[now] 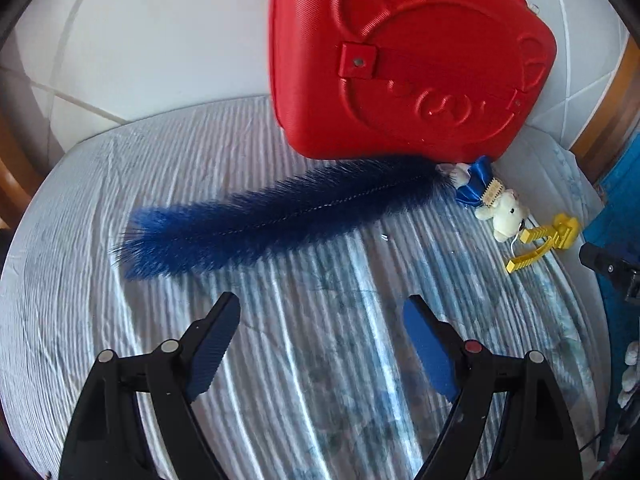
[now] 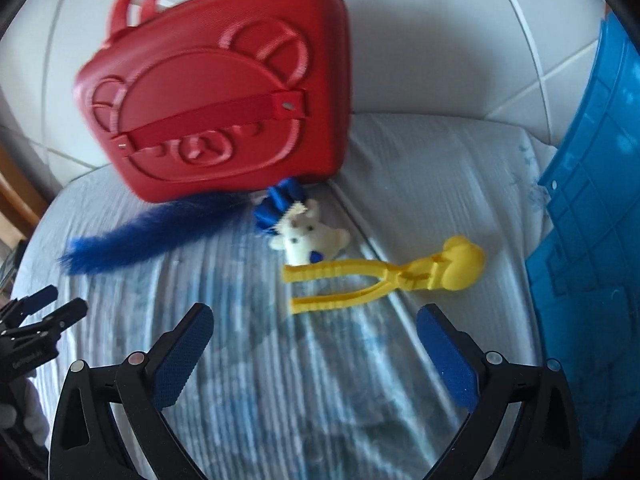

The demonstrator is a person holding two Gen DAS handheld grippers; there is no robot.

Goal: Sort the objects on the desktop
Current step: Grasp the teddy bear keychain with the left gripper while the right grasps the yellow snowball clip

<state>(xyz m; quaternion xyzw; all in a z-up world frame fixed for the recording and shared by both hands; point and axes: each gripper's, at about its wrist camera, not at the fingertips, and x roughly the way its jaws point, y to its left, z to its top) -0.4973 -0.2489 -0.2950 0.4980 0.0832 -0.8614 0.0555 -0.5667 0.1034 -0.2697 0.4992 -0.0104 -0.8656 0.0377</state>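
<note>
A red hard case [image 1: 404, 60] [image 2: 224, 108] with a bear face and handles stands at the back of the cloth-covered table. In front of it lies a long blue furry tail [image 1: 276, 216] [image 2: 152, 232], joined to a small white plush toy [image 1: 506, 212] [image 2: 308, 236] with a blue bow. A yellow plastic tong-like toy [image 1: 540, 240] [image 2: 384, 280] lies to the right of the plush. My left gripper [image 1: 324, 308] hovers open just short of the tail, nothing between its fingers. My right gripper [image 2: 316, 320] is open too, just short of the yellow toy.
A striped, wrinkled pale cloth [image 1: 320, 360] [image 2: 300, 380] covers the table. A blue plastic crate [image 2: 592, 240] stands at the right edge. White tiled wall [image 1: 160, 40] rises behind. The left gripper's tips [image 2: 44, 308] show at the right wrist view's left edge.
</note>
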